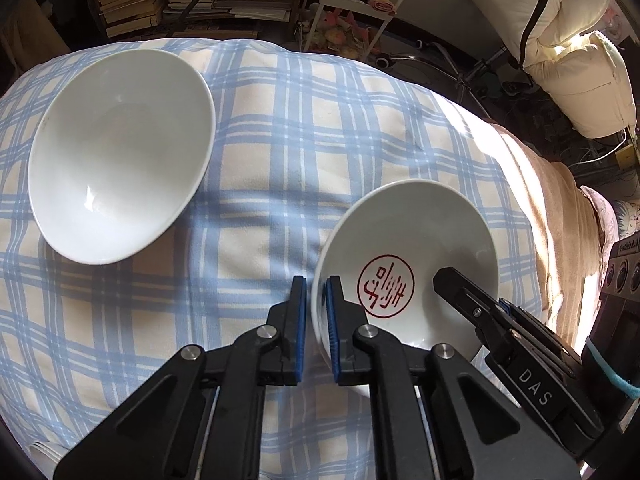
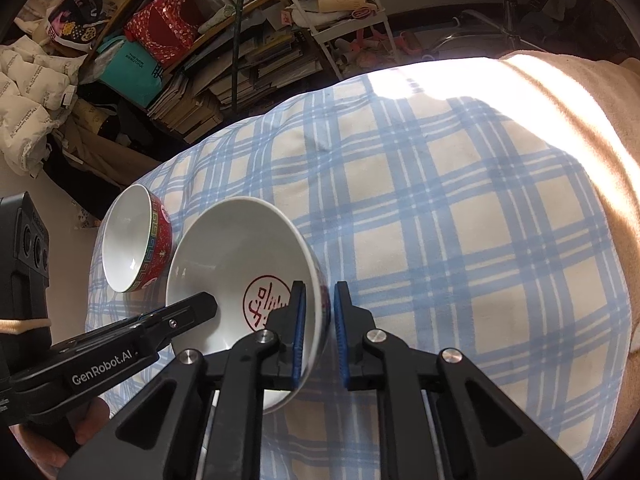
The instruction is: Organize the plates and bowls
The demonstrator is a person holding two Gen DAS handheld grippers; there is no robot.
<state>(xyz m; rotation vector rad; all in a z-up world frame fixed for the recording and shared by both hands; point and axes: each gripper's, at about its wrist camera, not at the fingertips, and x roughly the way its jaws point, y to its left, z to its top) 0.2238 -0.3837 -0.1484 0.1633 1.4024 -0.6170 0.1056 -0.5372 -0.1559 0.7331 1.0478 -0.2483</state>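
stamped bowl (image 1: 400, 232) low on the checked cloth (image 1: 280, 140), red seal showing inside, caught from both sides. left gripper (image 1: 316, 292) on the bowl's left rim, pads drawn in close on the wall, apparently pinching it. right gripper (image 2: 320, 296) on the opposite rim, inner pad against the inside wall, outer pad standing a sliver off the outside: straddling, not yet clamped. other bowl (image 1: 120, 152) to the left of the stamped bowl and beyond it, mouth up, looking free to receive.

likely step: carrying the stamped bowl across to nest in that one.

- first close the right pads fully on the rim, or else back them straight off. a half-grip on one side invites a twist.
- keep both pinches low enough on the wall for the blue pads to bear flat, not on the lip edge alone.
- lift level and only just off the cloth. soft, uneven ground under the stamped bowl, so no dragging.
- move both sides together, same pace, no pulling apart, since glazed ceramic probably slips easily.
- centre over the other bowl, lower gently, then release one side at a time.
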